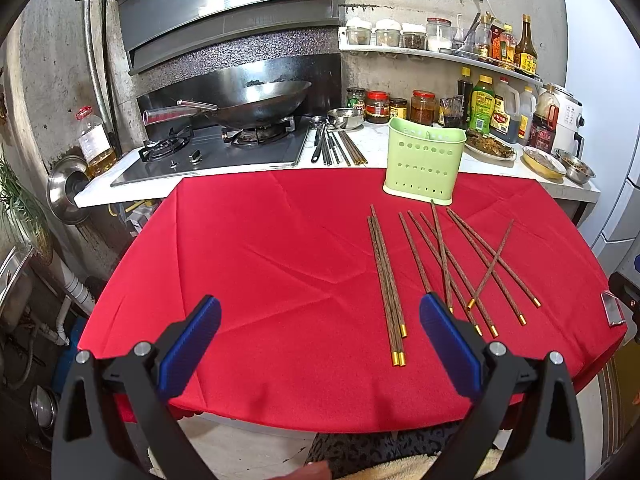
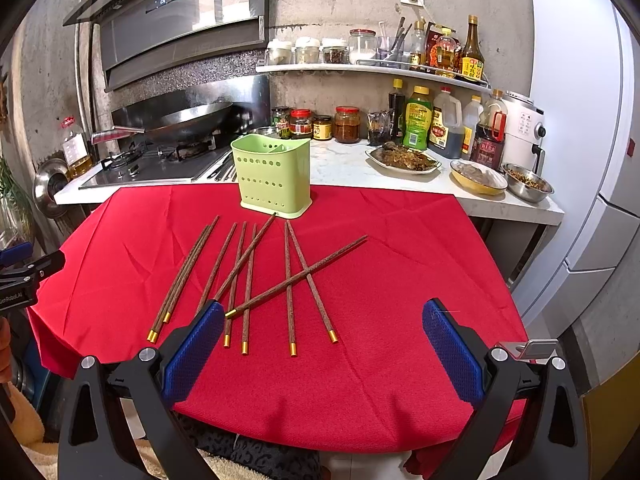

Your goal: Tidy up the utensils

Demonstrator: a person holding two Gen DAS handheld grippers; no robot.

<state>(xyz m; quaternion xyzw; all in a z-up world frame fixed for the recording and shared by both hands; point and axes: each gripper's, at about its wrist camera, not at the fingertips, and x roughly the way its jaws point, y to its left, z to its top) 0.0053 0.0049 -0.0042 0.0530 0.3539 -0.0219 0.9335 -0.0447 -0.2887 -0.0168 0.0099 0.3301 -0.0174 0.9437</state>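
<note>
Several dark wooden chopsticks (image 1: 386, 280) with gold tips lie loose on the red tablecloth (image 1: 260, 260); some cross each other. A light green perforated utensil holder (image 1: 424, 160) stands upright at the cloth's far edge, just beyond them. My left gripper (image 1: 320, 308) is open and holds nothing, low over the near part of the cloth, left of most chopsticks. My right gripper (image 2: 325, 312) is also open and holds nothing, hovering near the gold ends of the chopsticks (image 2: 297, 275), with the holder (image 2: 274, 172) straight ahead. No chopsticks show above the holder's rim.
Behind the table runs a white counter (image 2: 348, 168) with a gas stove and wok (image 1: 256, 104), metal utensils (image 1: 332, 144), sauce jars, bottles and dishes of food (image 2: 404, 158). A white fridge (image 2: 580, 120) stands at the right. A person's lap is below the table's near edge.
</note>
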